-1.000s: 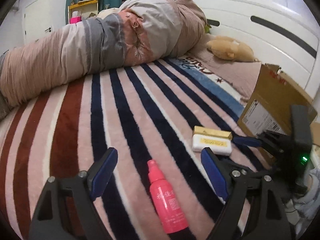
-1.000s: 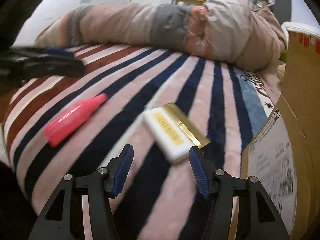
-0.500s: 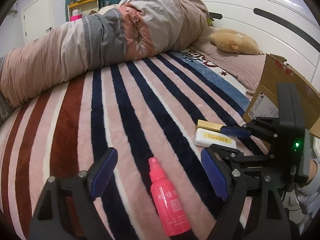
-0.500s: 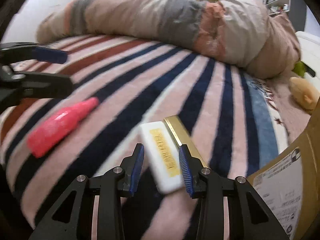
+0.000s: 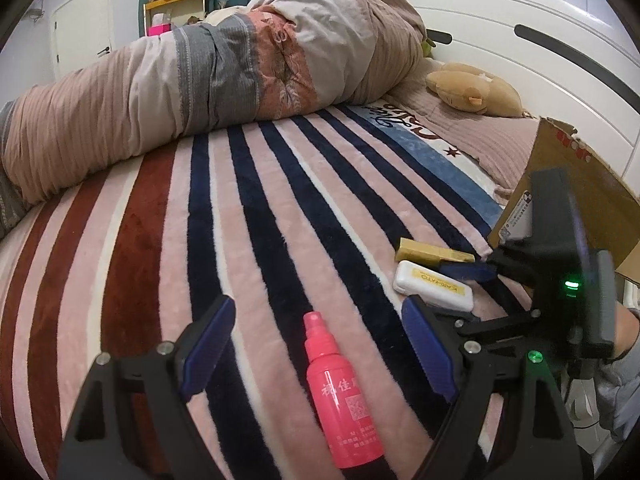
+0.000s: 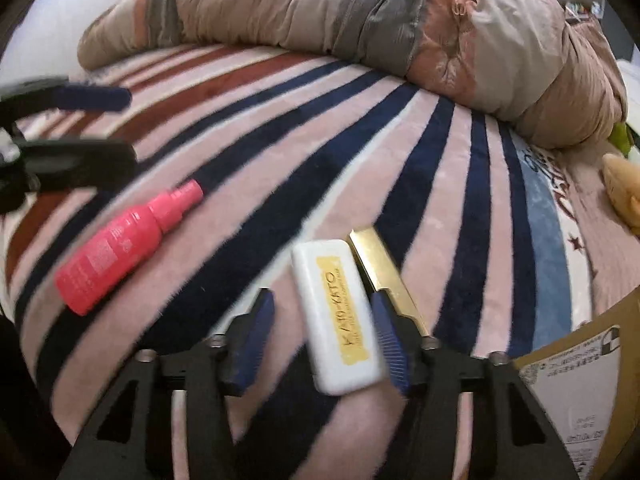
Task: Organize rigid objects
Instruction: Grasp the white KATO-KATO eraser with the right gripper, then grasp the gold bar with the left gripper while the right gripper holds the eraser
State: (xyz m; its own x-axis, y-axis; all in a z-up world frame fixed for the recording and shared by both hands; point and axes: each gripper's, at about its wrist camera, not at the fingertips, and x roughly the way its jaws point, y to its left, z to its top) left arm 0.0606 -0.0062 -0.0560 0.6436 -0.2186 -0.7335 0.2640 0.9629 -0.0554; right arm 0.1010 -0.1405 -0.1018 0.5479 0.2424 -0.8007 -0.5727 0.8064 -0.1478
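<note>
On the striped bed blanket (image 6: 248,184), the right gripper (image 6: 324,332) has its fingers spread around the white case (image 6: 336,316), a light, stiff, smooth thing best pinched across its long sides, while the left gripper (image 5: 316,352), likewise released, straddles the pink spray bottle (image 5: 342,396).

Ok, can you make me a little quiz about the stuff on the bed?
1. True or false: the pink bottle is lying down.
2. Which thing sits between the right gripper's jaws: A the white case, B the gold box, C the plush toy?
3. Fill in: the cardboard box stands on the ____ blanket.

Key: 1 true. 2 A, though the jaws stand open, not clamped. 3 striped.
</note>
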